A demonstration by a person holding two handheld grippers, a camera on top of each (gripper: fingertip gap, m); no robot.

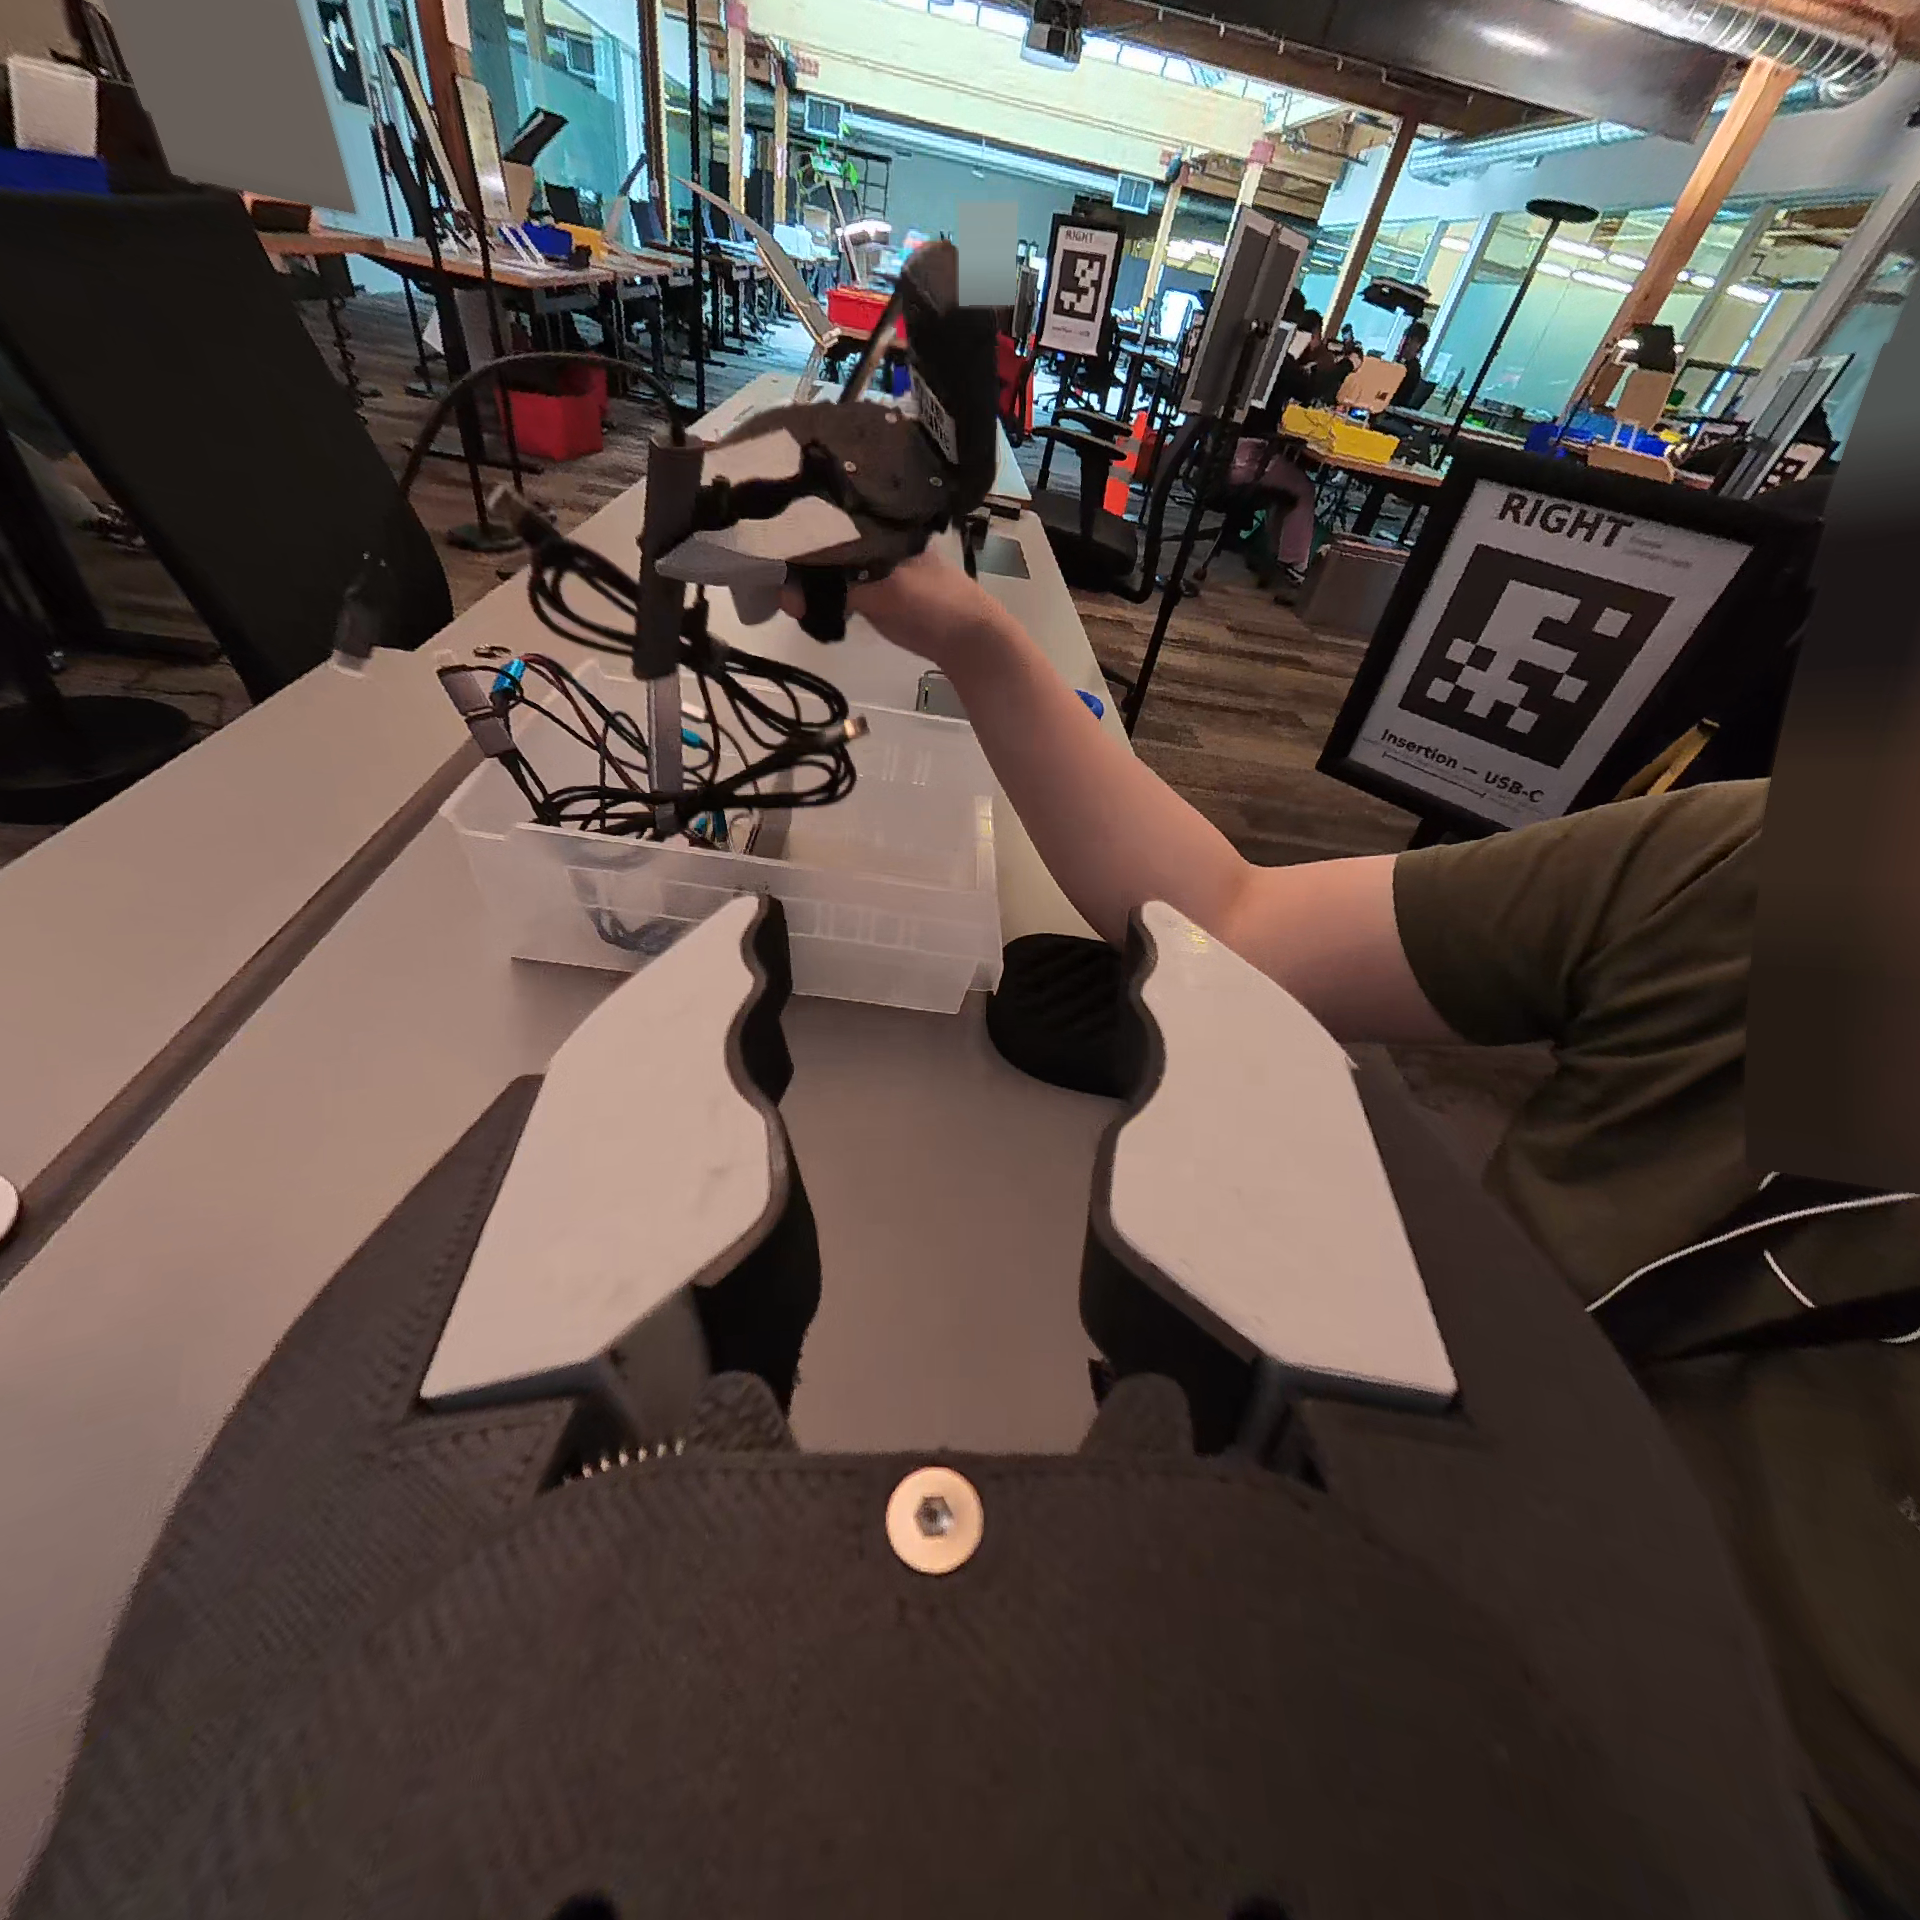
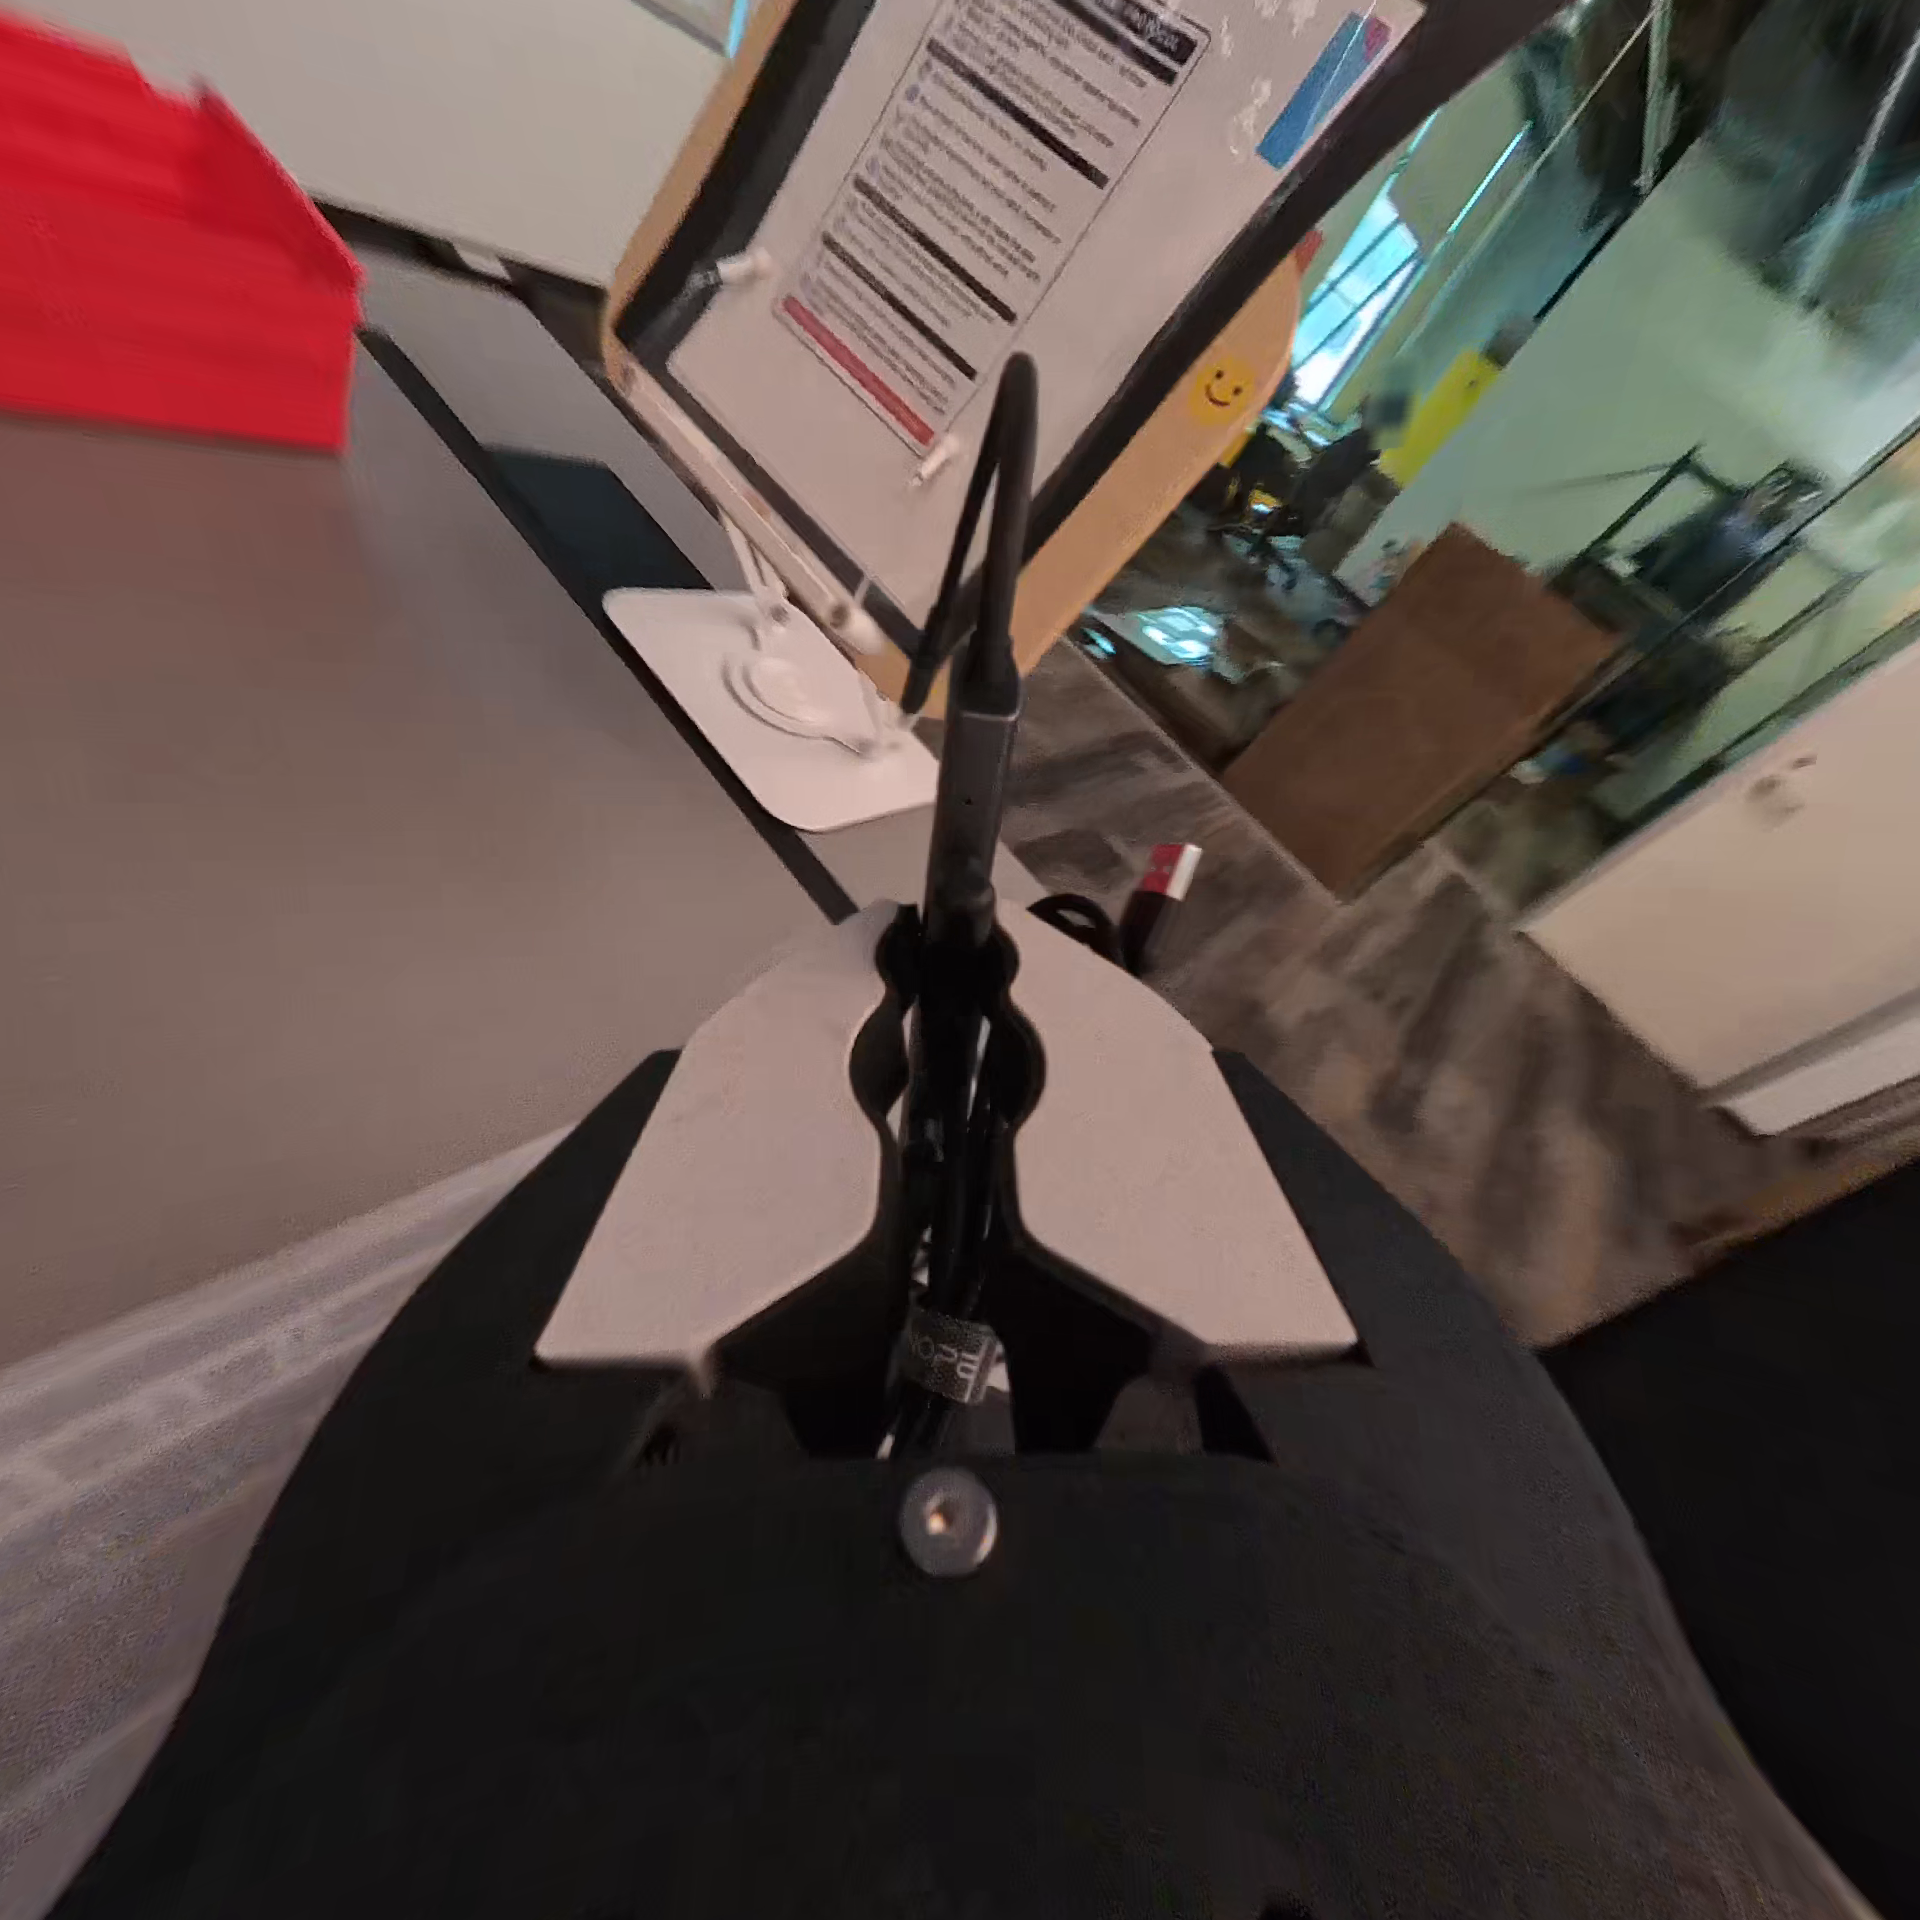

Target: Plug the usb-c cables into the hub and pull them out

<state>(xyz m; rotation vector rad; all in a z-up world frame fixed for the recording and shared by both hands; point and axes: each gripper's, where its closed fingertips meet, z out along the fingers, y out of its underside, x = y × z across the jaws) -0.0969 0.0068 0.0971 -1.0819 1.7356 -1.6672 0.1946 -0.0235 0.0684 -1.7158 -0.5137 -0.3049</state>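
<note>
Now R gripper (image 1: 686, 520) clamps grey hub (image 1: 665, 582) w/ cables (image 1: 727, 727) dangling above clear bin (image 1: 883, 894); L gripper (image 1: 951, 971) spread wide, nothing in it, near bin.

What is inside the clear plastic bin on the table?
The clear bin holds tangled black cables at its left end, partly lifted out by the right gripper. Its bottom beneath them is hidden.

Hub (image 1: 665, 582): slim grey bar, upright, lifted above the clear bin (image 1: 894, 894).
Cables (image 1: 717, 727): black tangle hanging from the hub into the bin.
</note>
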